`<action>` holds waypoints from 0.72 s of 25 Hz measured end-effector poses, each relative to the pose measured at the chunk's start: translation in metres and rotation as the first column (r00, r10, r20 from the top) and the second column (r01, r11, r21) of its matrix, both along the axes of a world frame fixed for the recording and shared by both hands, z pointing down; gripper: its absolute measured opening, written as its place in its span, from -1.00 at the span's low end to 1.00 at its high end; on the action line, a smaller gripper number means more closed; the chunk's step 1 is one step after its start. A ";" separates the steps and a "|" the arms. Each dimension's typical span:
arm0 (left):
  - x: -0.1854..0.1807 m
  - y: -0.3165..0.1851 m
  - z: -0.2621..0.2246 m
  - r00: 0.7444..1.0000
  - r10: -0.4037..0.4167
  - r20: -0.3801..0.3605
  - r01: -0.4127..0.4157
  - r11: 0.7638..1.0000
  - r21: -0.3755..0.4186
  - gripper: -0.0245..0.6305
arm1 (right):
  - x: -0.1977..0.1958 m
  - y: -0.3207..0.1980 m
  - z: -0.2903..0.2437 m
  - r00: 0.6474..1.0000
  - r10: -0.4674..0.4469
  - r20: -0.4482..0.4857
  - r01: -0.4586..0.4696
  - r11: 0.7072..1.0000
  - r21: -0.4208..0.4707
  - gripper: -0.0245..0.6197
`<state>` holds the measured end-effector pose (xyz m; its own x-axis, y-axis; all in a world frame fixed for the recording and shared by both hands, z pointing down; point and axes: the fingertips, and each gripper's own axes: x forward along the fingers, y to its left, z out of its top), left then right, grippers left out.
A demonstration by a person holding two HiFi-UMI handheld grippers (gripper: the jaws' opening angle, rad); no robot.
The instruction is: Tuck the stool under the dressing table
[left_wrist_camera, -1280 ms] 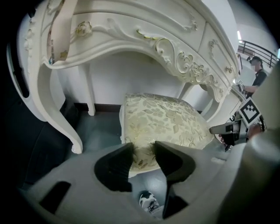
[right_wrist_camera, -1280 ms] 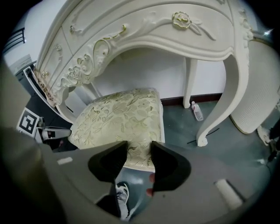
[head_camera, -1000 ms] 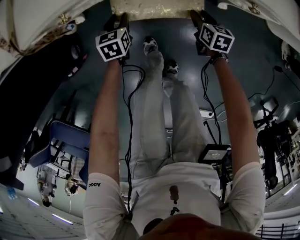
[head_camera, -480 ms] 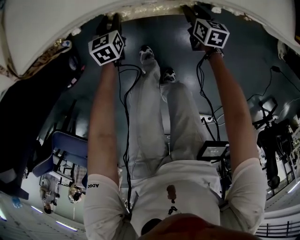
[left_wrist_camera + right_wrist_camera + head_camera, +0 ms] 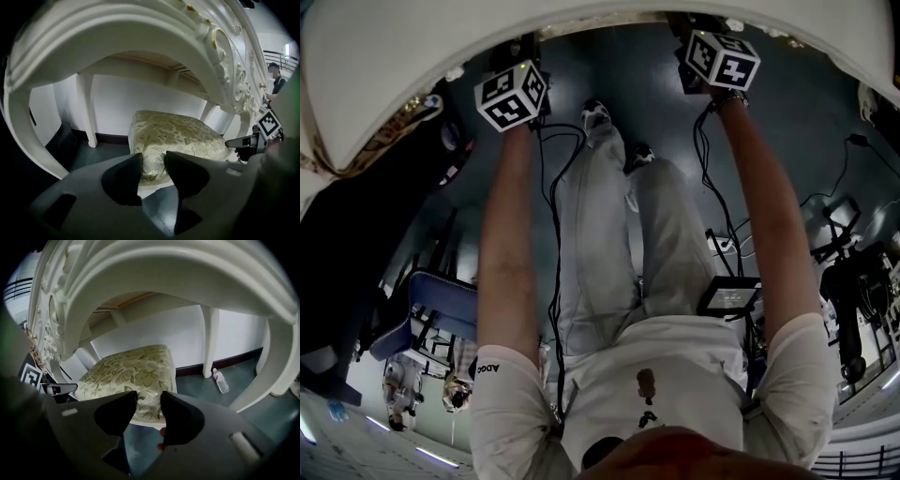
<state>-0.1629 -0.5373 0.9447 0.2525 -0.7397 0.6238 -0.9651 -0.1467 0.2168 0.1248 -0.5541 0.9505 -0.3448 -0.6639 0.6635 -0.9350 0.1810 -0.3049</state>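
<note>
The stool (image 5: 173, 133) has a gold floral cushion on a white frame and stands under the arch of the white carved dressing table (image 5: 140, 28). My left gripper (image 5: 153, 171) is shut on the cushion's near left corner. My right gripper (image 5: 149, 411) is shut on the near right corner of the stool (image 5: 136, 369). In the head view the dressing table's top (image 5: 394, 56) hides almost all of the stool. Only the two marker cubes (image 5: 511, 94) (image 5: 722, 58) and my arms show below the top's edge.
White table legs (image 5: 89, 112) (image 5: 210, 341) stand either side of the stool against a white wall. A water bottle (image 5: 220, 380) lies on the dark floor by the right leg. A blue chair (image 5: 441, 295) and cables are behind me. A person (image 5: 276, 79) stands at far right.
Both hands have moved forward with the stool. The cushion, seen at the top of the head view a second ago, has slid out of sight under the table top.
</note>
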 end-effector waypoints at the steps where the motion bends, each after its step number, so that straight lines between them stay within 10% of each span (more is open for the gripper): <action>1: 0.000 -0.003 0.000 1.000 -0.001 -0.002 0.001 1.000 0.002 -0.41 | 0.000 -0.002 0.000 1.000 0.002 0.002 -0.002 1.000 0.002 -0.36; 12: -0.003 -0.004 -0.008 0.999 -0.014 -0.037 0.013 1.000 -0.003 -0.40 | 0.001 -0.003 -0.004 1.000 0.015 -0.026 -0.013 0.999 0.047 -0.34; 18: 0.001 0.016 -0.020 0.999 0.029 0.032 -0.029 0.999 -0.013 -0.72 | -0.007 0.015 -0.014 0.999 0.035 -0.016 -0.034 0.999 0.020 -0.32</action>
<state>-0.1622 -0.5208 0.9250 0.2533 -0.7245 0.6411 -0.9671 -0.1724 0.1873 0.1181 -0.5394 0.9362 -0.3104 -0.6884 0.6556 -0.9458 0.1543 -0.2858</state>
